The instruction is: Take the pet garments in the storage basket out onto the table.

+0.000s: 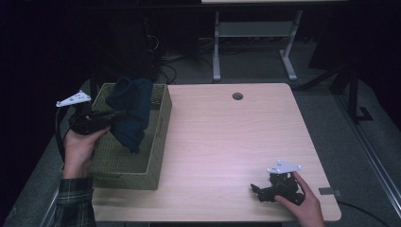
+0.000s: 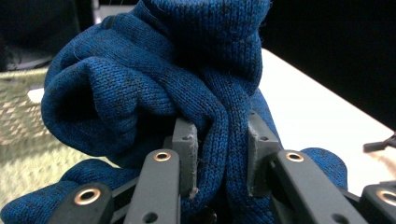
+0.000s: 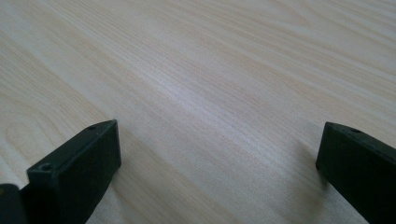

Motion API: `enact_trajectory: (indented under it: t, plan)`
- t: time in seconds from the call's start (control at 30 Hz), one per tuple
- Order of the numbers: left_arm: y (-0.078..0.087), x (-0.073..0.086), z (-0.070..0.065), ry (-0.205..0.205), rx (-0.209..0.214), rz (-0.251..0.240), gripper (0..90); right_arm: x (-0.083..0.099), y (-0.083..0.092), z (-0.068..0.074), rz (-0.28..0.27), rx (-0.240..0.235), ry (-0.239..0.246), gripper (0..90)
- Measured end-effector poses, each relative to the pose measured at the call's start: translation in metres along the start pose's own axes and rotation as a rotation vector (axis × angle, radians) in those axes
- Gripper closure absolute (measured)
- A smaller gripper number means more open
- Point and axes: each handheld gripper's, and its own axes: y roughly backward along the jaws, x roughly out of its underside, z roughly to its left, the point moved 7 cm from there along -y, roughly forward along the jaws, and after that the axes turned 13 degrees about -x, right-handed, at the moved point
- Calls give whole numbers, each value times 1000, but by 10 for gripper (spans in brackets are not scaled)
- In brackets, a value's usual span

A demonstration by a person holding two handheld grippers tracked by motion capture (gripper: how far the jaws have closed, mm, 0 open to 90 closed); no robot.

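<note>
The left gripper (image 1: 111, 117), a black two-jaw tool with a grey three-cornered plate on top, is being held in the person's left hand (image 1: 81, 146) at the left side of the light wooden table (image 1: 227, 142), and its jaws are clamping a fold of a dark blue knitted cloth (image 1: 130, 111). In the left gripper view the grey pads (image 2: 184, 149) are pressing into the bunched blue knit (image 2: 154, 79) from both sides, with only a narrow band of fabric between them. The cloth is hanging from the jaws above the olive-green woven rectangular basket (image 1: 158, 142), which is sitting on the table's left edge; the cloth's lower end is drooping down inside the basket, though whether it is touching the bottom cannot be told. The right gripper (image 1: 257, 191), a matching black tool, is resting low on the table near the front right corner in the person's right hand (image 1: 305, 203), well apart from the basket. In the right gripper view its two black jaws are standing wide apart, with nothing but bare wood grain (image 3: 210, 84) between them.
</note>
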Motion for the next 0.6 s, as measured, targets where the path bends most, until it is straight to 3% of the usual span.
enact_trajectory:
  t: [0.37,0.6]
  plan:
    - [6,-24,-28,-25,74,-64,704,0,0,0,-1,1,1,0]
    - [-2,-35,-53,-47,121,-83,708,-1,-1,0,-2,1,-2,0]
